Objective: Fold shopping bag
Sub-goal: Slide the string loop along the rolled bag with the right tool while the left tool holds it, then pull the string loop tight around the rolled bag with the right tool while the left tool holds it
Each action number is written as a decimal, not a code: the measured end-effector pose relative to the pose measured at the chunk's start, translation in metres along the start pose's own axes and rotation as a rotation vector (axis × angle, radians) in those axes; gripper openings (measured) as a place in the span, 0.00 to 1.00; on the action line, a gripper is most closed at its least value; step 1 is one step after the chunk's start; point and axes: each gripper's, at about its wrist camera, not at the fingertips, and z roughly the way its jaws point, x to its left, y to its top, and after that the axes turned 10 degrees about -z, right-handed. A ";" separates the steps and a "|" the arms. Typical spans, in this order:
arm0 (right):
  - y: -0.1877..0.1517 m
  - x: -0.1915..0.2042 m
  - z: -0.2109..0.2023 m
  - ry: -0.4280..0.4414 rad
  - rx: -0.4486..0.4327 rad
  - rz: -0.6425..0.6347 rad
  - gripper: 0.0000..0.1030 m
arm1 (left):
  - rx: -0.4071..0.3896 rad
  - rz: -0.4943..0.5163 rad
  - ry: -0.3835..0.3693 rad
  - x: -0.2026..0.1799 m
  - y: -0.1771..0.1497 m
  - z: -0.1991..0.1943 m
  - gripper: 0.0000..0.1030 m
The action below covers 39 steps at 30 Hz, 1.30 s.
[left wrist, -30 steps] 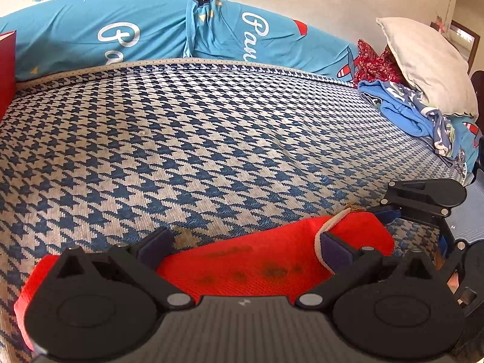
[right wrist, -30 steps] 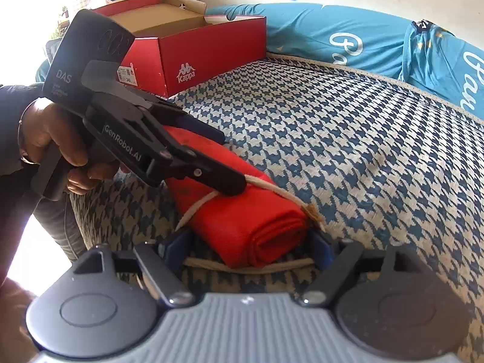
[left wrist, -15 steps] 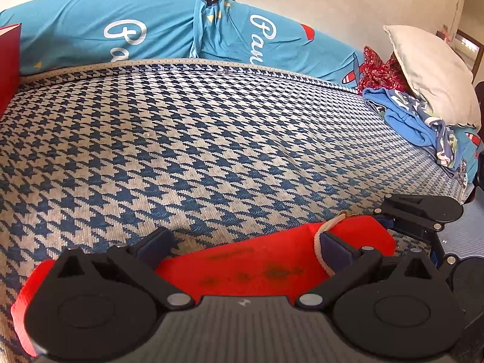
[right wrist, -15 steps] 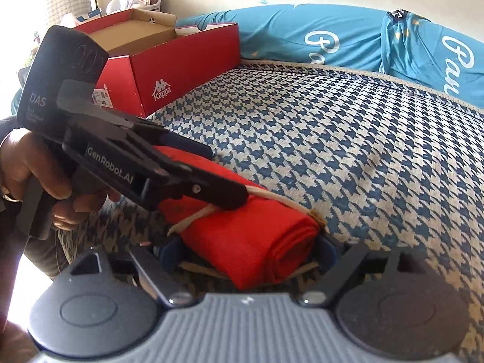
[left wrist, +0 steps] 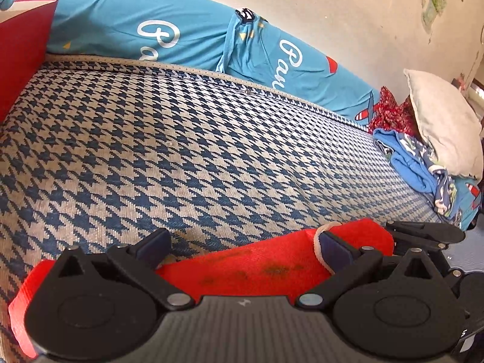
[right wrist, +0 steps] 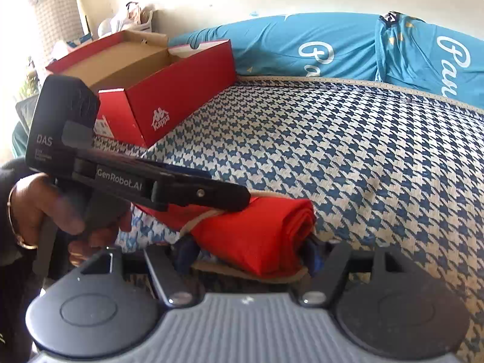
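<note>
Red folded bag (right wrist: 257, 236) lies crosswise betw. both tools: our right tool (right wrist: 248, 252) clenched on its near end, left tool (left wrist: 242, 248) splayed wide over its length.

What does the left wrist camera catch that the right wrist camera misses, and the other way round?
Only the left view shows the grey-white pillow and crumpled blue clothes. Only the right view shows the open red cardboard shoebox and the person's left hand. Both show the folded red fabric shopping bag on the houndstooth mattress.

one red bag (right wrist: 257, 236), two grippers (left wrist: 242, 242) (right wrist: 248, 252), one shoebox (right wrist: 157, 90)
</note>
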 end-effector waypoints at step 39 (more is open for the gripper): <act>0.003 0.012 0.034 -0.099 0.058 0.122 0.83 | -0.046 -0.099 0.098 0.014 0.016 -0.001 0.98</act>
